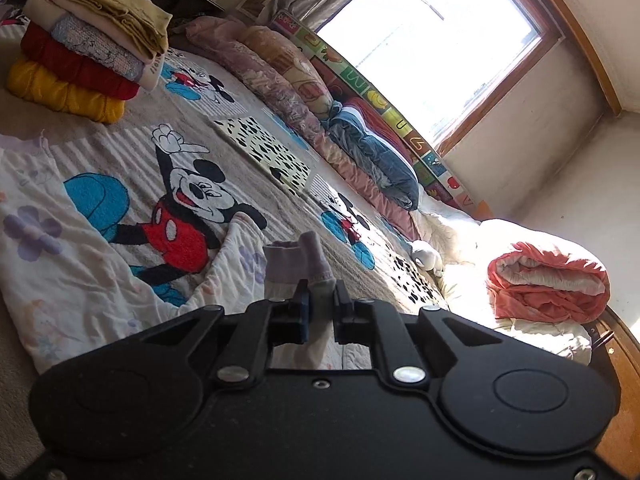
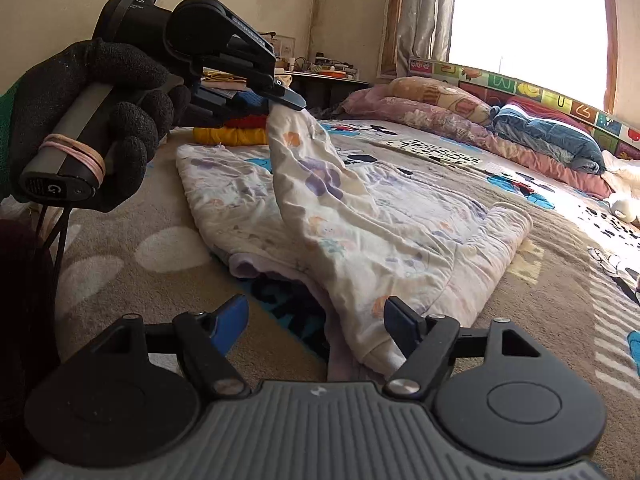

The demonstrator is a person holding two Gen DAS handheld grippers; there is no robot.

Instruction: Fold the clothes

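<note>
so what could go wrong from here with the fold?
1. The left gripper pinches only a cuff of the floral garment; that small bite could slip as it lifts.
2. The right gripper is open with the hem between its jaws, not pinched, so the garment may drag and bunch.
3. The stack of folded clothes sits close behind; a swinging sleeve might knock it.
</note>
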